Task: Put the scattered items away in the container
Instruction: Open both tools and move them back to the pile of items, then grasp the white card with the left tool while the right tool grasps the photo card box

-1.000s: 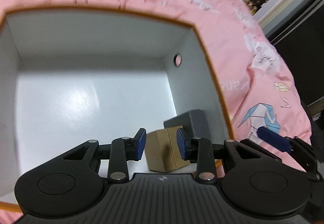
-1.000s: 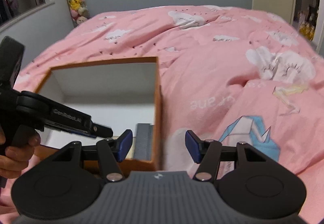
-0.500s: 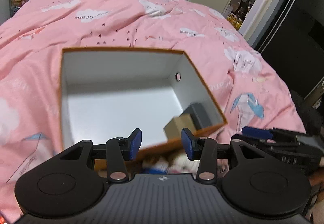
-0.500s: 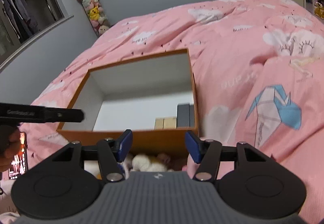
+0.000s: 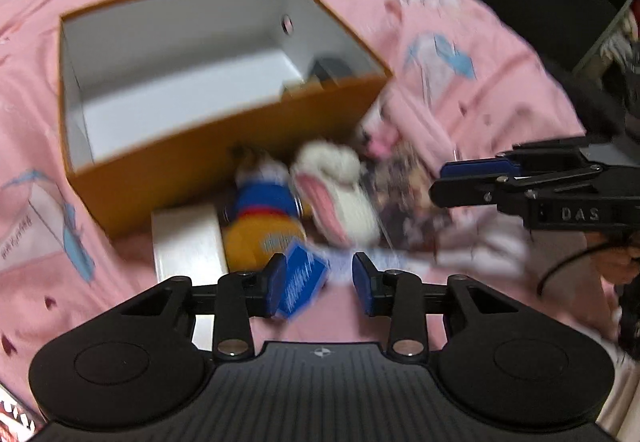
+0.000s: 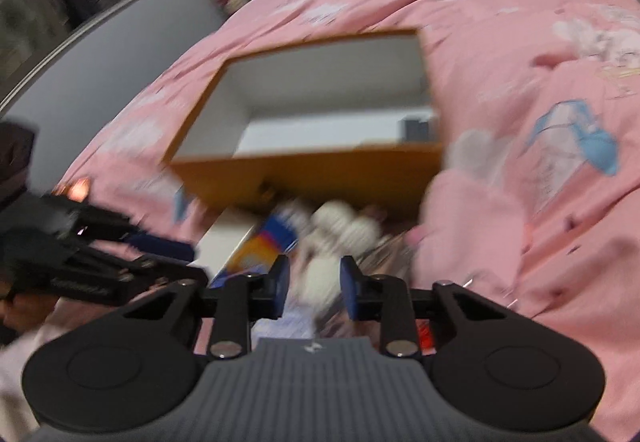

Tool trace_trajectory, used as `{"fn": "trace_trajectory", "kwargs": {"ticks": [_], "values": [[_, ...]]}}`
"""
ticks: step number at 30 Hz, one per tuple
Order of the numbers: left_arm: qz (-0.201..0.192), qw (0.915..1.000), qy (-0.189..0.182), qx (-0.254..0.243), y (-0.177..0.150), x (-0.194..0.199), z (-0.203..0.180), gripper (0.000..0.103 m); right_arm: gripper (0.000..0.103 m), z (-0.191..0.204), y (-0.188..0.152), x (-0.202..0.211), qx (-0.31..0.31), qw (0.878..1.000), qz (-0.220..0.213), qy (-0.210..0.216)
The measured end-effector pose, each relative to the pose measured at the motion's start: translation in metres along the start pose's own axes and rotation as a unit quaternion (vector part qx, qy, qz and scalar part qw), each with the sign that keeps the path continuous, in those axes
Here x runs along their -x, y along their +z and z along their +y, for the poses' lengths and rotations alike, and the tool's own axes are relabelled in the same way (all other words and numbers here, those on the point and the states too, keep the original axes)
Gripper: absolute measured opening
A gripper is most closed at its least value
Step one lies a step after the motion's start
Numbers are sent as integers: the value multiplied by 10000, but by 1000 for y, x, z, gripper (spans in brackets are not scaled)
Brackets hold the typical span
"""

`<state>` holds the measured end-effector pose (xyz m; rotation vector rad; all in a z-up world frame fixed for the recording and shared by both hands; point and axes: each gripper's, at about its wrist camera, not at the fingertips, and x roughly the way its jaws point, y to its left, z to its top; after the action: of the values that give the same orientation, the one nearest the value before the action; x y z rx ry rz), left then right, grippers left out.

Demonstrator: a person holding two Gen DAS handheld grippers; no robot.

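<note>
Left gripper (image 5: 319,284): jaws parted, empty, over a blue card (image 5: 301,287) by the toys (image 5: 262,220). Right gripper (image 6: 311,286): jaws parted, framing a white plush (image 6: 322,278); contact unclear through blur. Box (image 5: 224,158) behind, on the quilt (image 5: 472,114).

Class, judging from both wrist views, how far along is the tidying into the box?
Done: a dark grey item already sits inside the orange box. In hand: nothing; the left gripper and right gripper are both open above the pile. Left: the blue-and-yellow plush, white fluffy plush and white box lie outside.
</note>
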<state>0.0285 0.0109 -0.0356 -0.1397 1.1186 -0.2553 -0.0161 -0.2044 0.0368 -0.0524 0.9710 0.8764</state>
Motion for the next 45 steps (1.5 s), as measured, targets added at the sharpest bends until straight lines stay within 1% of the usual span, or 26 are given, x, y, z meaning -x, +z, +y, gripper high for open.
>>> {"fn": "trace_trajectory", "kwargs": {"ticks": [2,6,9,12,15,18,21,24,26,29,30,31,32,33,36,38,40,43,45], "values": [[216,9997,-4,78,-7,-2,1,39,26,9,-9,-7,100,9993,322,172],[533,9982,-210,187,-15,0,2,37,25,21,-28,-23,234,9951,866,413],[846,9957,-363,55,-22,-1,-4,35,25,27,-37,-26,298,9903,1171,683],[1149,9921,-491,-131,-32,-3,-14,34,23,36,-48,-27,515,9822,1509,997],[1361,9885,-535,-392,-40,-6,-24,33,23,45,-57,-26,723,9772,1668,1097],[1418,9871,-456,-582,-38,-7,-29,33,22,44,-60,-26,638,9771,1703,1108],[1333,9874,-390,-765,-26,-6,-27,33,22,44,-60,-25,585,9792,1626,1065],[1089,9888,-239,-991,-15,-5,-31,33,22,39,-58,-22,471,9813,1543,1045],[964,9880,-143,-1195,-8,-7,-37,34,22,37,-55,-18,408,9830,1475,1011],[740,9840,-26,-1623,-3,-9,-50,39,25,32,-52,-10,333,9865,1318,918],[657,9823,23,-1752,-2,-10,-54,47,30,29,-50,-7,275,9875,1272,888],[568,9801,65,-1900,-2,-11,-59,51,32,25,-48,-3,210,9886,1221,851],[488,9775,83,-2051,-2,-13,-63,53,38,20,-46,1,144,9900,1156,797],[426,9747,81,-2191,-2,-14,-67,53,40,15,-44,4,91,9912,1090,740],[388,9673,135,-2504,-4,-22,-77,53,42,4,-38,14,-32,9952,871,448],[380,9611,240,-2724,-7,-28,-84,53,44,-3,-32,20,-78,9970,749,168],[282,9551,354,-2929,-10,-31,-90,53,44,-10,-28,23,-115,9977,670,-85],[158,9448,547,-3226,-16,-37,-100,53,44,-19,-25,19,-304,9972,659,-193],[163,9384,677,-3384,-19,-42,-105,53,44,-24,-24,15,-483,9965,647,-222]]}}
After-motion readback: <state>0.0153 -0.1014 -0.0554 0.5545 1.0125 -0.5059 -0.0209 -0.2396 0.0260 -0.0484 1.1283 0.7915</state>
